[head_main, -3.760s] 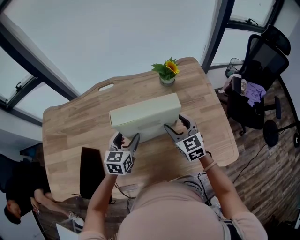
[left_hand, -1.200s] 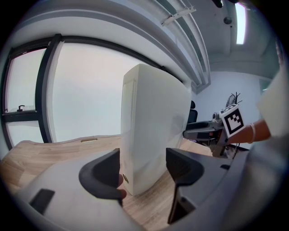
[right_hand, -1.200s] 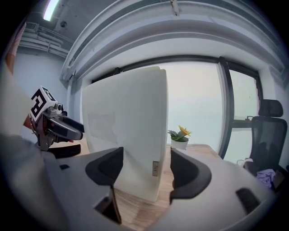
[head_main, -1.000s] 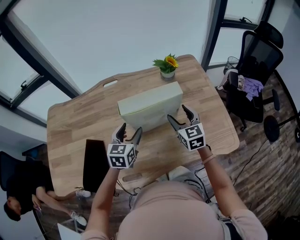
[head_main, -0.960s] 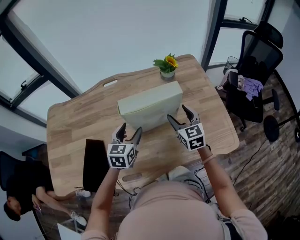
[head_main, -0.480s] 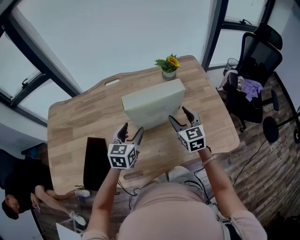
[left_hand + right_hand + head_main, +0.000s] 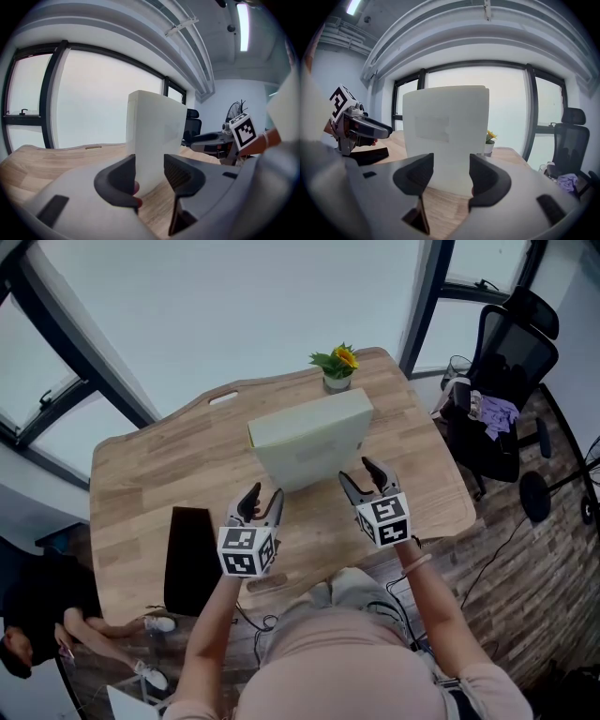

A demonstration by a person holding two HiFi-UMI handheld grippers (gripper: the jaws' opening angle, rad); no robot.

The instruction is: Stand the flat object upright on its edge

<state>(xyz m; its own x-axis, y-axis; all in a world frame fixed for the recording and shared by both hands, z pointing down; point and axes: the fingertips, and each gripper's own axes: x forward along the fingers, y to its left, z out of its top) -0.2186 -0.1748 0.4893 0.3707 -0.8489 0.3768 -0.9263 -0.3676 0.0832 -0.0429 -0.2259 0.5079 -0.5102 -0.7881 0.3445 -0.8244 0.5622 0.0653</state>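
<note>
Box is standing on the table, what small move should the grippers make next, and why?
Probably ease both away from it. The box stands upright on the table, apart from the left gripper and right gripper. Their jaws have just been closing on nothing, so the job looks done.

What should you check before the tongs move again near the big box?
1. Box stands upright on its edge on the table: ok.
2. Left tongs clear of the box: ok. Jaws apart, just been closing, nothing between them.
3. Right tongs clear of the box: ok. Jaws apart, just been closing, nothing between them.
4. Box steady, not wobbling: cannot tell.
5. Gap between box and flower pot behind it: cannot tell.
</note>
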